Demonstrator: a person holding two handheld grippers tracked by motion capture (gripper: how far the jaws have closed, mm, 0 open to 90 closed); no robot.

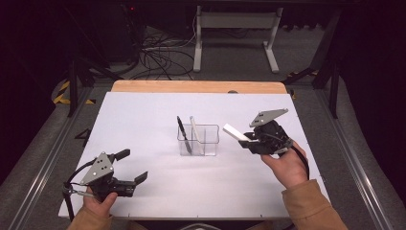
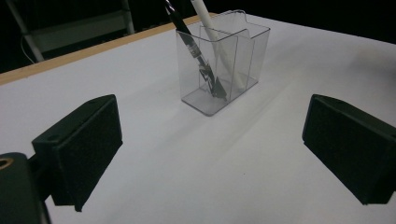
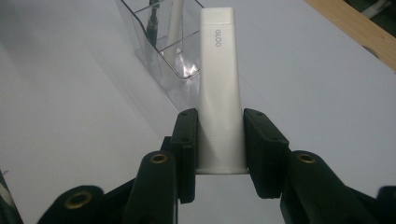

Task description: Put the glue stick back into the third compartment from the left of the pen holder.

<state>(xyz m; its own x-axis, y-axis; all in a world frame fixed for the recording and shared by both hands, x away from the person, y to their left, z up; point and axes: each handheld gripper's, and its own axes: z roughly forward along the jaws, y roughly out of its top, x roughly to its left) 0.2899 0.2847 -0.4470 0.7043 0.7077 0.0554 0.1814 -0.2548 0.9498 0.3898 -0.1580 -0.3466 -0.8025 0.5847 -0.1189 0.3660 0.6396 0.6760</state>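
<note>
A clear plastic holder (image 1: 199, 140) stands mid-table with a black pen (image 1: 183, 133) and a white pen (image 1: 194, 129) leaning in it. My right gripper (image 1: 250, 139) hovers just right of the holder, shut on a flat white glue tube (image 1: 235, 132) that points toward the holder's rim. In the right gripper view the white glue tube (image 3: 219, 88), marked GLOO, sits clamped between both pads, with the holder (image 3: 163, 51) just beyond its tip. My left gripper (image 1: 132, 166) rests open near the front left, nothing between its fingers; its view shows the holder (image 2: 224, 63) ahead with the black pen (image 2: 194, 46).
The white table sheet (image 1: 158, 191) spreads wide around the holder. A wooden edge (image 1: 198, 86) runs along the far side. Beyond it stand a white table frame (image 1: 234, 36) and tangled cables (image 1: 160, 60) on the floor.
</note>
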